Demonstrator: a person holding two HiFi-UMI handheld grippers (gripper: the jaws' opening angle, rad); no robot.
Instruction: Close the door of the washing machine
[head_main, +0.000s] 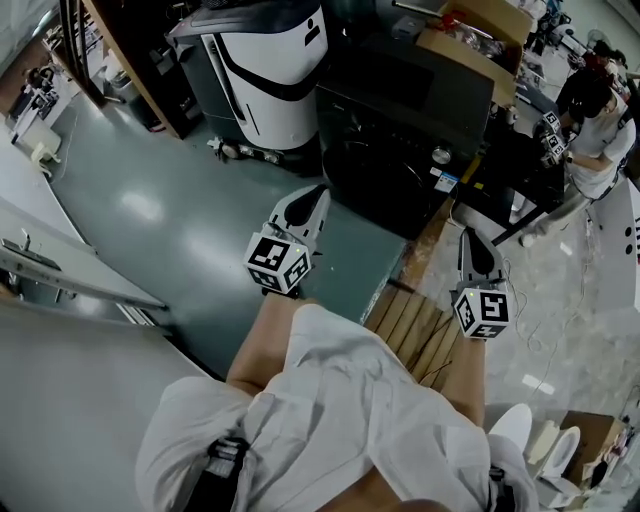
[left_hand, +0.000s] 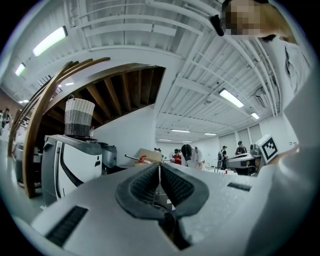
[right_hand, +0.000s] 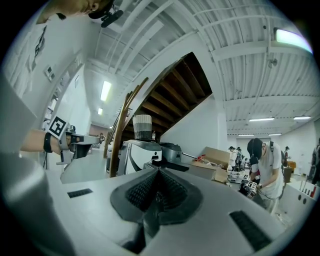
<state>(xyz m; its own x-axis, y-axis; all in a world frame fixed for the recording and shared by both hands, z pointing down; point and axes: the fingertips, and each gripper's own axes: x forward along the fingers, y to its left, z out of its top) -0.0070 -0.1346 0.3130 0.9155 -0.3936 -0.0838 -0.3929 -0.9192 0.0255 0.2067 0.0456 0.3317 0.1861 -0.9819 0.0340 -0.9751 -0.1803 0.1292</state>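
Observation:
The black washing machine stands ahead of me on the green floor. Its round door lies dark against the front, and I cannot tell whether it is fully latched. My left gripper hovers level just before the machine's lower left corner, its jaws shut with nothing between them. In the left gripper view the two ribbed pads meet. My right gripper is held to the right of the machine, apart from it and also shut and empty. Its pads are pressed together in the right gripper view.
A white and black appliance stands left of the washer, and a cardboard box rests on top. A person works at a black table at the right. Wooden slats lie near my feet. A white table edge runs along the left.

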